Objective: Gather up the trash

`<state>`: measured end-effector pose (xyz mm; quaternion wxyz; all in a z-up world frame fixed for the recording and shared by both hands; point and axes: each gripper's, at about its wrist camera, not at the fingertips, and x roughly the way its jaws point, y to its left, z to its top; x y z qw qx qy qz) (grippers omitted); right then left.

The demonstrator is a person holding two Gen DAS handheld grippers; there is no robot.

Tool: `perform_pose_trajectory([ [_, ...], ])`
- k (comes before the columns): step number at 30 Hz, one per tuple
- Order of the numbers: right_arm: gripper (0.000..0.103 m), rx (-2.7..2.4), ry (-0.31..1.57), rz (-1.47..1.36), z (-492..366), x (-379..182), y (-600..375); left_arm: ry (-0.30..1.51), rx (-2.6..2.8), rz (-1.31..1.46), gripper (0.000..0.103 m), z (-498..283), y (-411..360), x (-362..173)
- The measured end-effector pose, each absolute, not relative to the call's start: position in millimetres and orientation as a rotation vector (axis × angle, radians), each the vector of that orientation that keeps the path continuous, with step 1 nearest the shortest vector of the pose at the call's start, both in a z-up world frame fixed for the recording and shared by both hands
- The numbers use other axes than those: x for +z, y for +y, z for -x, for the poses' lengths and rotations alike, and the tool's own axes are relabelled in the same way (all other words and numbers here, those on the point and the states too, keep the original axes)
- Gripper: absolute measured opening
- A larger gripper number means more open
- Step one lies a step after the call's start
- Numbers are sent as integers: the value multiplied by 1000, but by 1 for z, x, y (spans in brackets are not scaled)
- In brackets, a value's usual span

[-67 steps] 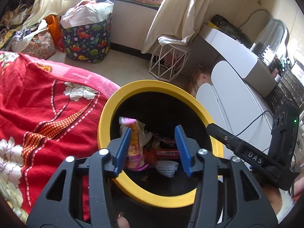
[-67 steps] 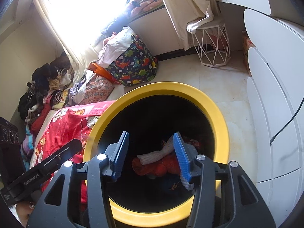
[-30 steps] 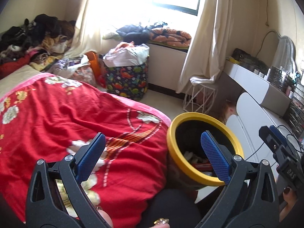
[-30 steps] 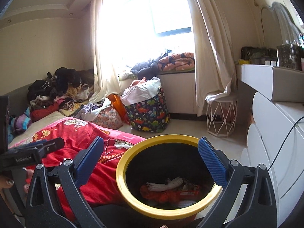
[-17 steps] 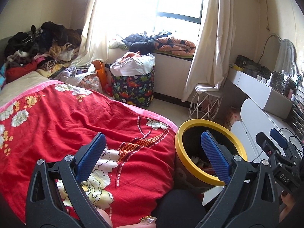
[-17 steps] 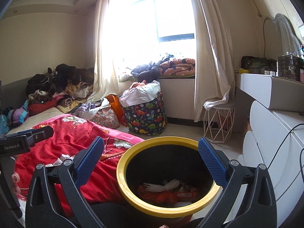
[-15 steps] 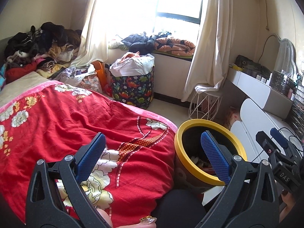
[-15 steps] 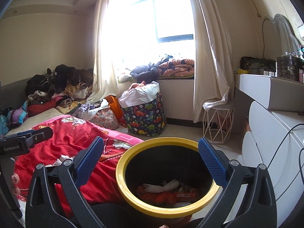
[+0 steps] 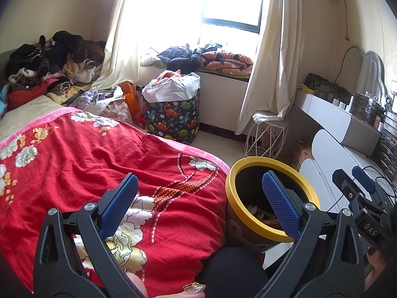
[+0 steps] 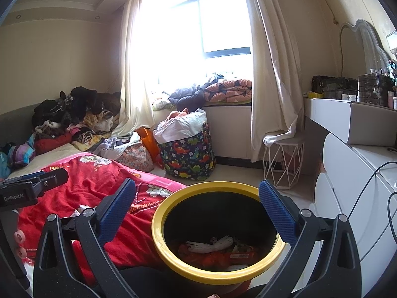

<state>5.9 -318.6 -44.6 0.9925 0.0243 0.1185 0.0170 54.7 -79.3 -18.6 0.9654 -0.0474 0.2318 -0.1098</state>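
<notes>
Trash (image 10: 218, 249): lying inside yellow-rimmed bin (image 10: 158, 226), directly below right gripper (image 10: 197, 207); left gripper (image 9: 198, 200) sitting farther; both gaping, empty.

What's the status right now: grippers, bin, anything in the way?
Left gripper open, empty. Right gripper open, empty, above the bin. Trash lies in the bin's bottom. Red blanket presses the bin's side; nothing blocks its mouth.

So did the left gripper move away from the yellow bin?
Yes. The left gripper pulled up and back from the yellow-rimmed bin, jaws now open wide.
</notes>
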Motion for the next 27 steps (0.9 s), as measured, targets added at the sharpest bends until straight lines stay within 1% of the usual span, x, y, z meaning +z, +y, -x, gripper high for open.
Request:
perform_pose_trajectory([
  [27, 97, 32, 237, -50, -5, -44, -319, 465, -219, 95, 92, -54, -78, -17],
])
